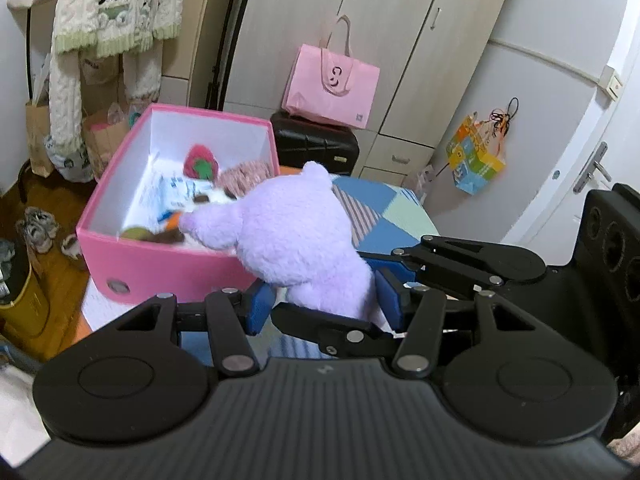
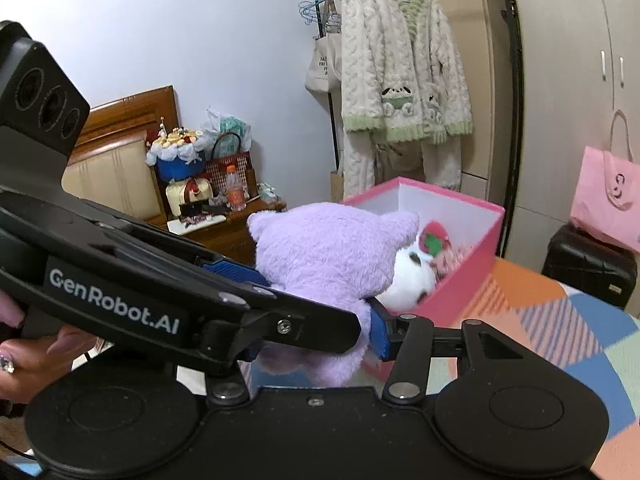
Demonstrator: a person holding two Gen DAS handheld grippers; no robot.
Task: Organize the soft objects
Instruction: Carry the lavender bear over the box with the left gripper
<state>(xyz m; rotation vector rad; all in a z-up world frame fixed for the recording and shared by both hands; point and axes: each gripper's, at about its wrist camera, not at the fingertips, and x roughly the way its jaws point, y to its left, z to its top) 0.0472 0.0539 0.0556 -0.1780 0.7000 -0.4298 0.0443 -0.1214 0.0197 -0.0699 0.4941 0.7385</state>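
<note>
A fluffy lilac plush toy (image 1: pixel 304 236), rounded in body with two small ears, is held up at the near edge of the pink box (image 1: pixel 160 268), one stubby arm reaching over the rim. The left gripper (image 1: pixel 324 300) pinches its lower body between two blue ribbed pads. The right gripper (image 2: pixel 316 344) comes in from the other side, its pads against the same lower part, so the one toy is squeezed by two grippers at once; how firmly the right one presses is hard to judge, since the left tool crosses in front of it.

The box is rectangular stiff card, pink outside and white inside, with a round metal grommet on its near wall. It sits on a bed with a patchwork cover (image 1: pixel 380 216) of blue, mint, orange and striped squares. Inside lie several soft things: one red plush strawberry (image 1: pixel 200 162) with a green leaf, one pink knitted piece (image 1: pixel 244 174), a white plush (image 2: pixel 412 276) with dark patches, and a printed cloth (image 1: pixel 172 194). Smaller brown and orange bits at the near end are too blurred to count.
</note>
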